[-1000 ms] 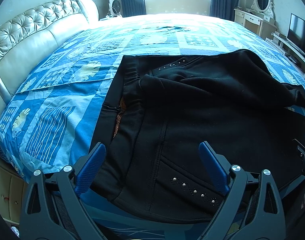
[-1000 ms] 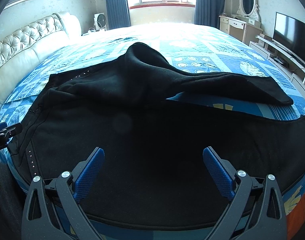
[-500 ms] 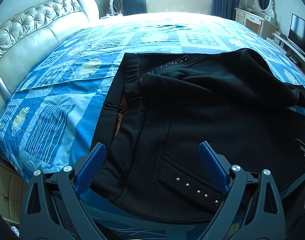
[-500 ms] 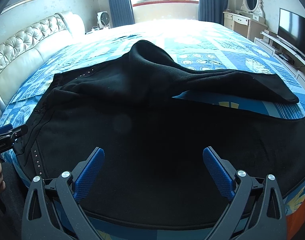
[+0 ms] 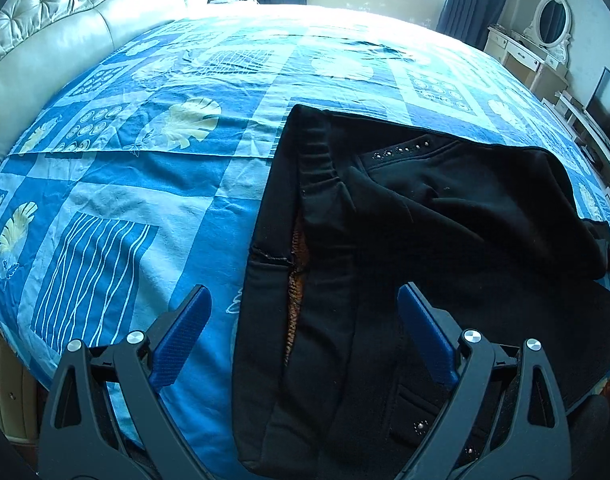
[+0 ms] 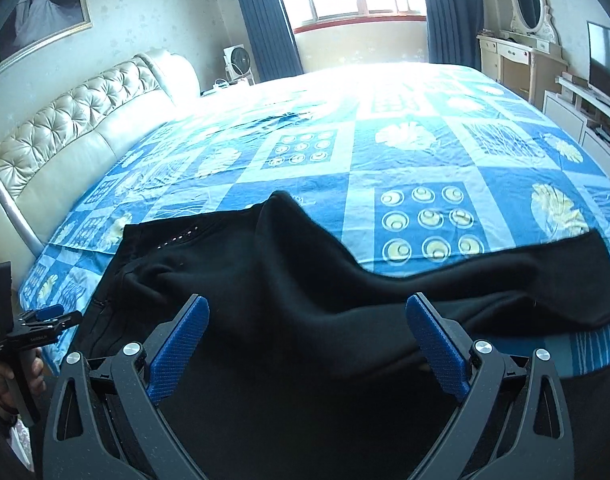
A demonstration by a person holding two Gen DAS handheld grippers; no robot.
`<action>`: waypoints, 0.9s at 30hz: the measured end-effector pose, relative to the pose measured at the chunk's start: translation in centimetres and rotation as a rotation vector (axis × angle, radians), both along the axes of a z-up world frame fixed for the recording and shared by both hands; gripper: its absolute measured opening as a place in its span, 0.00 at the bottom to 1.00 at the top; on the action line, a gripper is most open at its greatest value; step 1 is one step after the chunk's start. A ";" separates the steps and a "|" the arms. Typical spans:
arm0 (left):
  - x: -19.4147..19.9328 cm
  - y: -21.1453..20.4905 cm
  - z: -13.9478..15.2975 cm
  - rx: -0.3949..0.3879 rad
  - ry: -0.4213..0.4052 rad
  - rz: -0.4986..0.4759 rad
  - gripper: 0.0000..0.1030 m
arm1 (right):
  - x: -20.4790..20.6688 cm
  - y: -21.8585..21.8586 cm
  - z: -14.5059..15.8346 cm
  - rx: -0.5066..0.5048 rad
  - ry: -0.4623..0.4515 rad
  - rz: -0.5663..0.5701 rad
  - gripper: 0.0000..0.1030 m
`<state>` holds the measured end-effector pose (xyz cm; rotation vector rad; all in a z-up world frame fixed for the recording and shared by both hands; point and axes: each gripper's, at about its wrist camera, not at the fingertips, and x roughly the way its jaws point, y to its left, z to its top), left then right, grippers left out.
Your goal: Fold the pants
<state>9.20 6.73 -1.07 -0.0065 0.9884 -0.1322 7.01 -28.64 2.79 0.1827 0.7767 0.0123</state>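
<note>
Black pants [image 5: 425,240] with small metal studs lie on the near side of a bed, waistband [image 5: 281,208] to the left and legs running off to the right. In the right wrist view the pants [image 6: 305,280] show one leg rumpled upward, the other stretched right. My left gripper [image 5: 305,320] stands open above the waistband end, nothing between its blue pads. My right gripper [image 6: 305,332] hangs open above the middle of the pants, also holding nothing. The left gripper [image 6: 37,326] appears at the far left of the right wrist view, in a person's hand.
The bed carries a blue patterned cover [image 5: 145,160] with much bare area beyond and left of the pants. A cream tufted headboard [image 6: 65,132] runs along the left. A dressing table with oval mirror [image 6: 529,32] and a television [image 6: 605,60] stand at the right.
Both grippers have risen and pulled back from the pants; the left one has shifted left toward the waistband end. Both stay open. The pants have not moved.
</note>
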 end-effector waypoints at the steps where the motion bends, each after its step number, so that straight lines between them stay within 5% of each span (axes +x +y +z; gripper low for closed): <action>1: 1.0 0.7 -0.1 -0.005 0.006 0.009 0.91 | 1.5 -0.1 -0.1 -0.035 0.012 0.019 0.95; 5: 5.4 2.6 -0.7 0.013 0.022 0.002 0.91 | 6.7 0.2 -1.7 -0.195 0.089 0.080 0.94; 11: 11.1 3.2 -2.1 -0.031 0.066 -0.094 0.91 | 10.9 1.2 -4.1 -0.207 0.155 0.181 0.92; 13: 12.9 2.6 -2.6 -0.035 0.080 -0.140 0.91 | 11.8 1.7 -4.8 -0.178 0.176 0.235 0.83; 15: 14.8 2.1 -3.1 -0.041 0.082 -0.177 0.91 | 12.7 1.8 -5.5 -0.121 0.224 0.274 0.49; 20: 18.8 1.3 -4.5 -0.079 0.101 -0.204 0.91 | 13.6 1.5 -6.2 -0.089 0.251 0.295 0.48; 27: 20.9 -0.8 -5.6 -0.113 0.164 -0.301 0.91 | 14.2 0.4 -6.4 0.075 0.289 0.342 0.13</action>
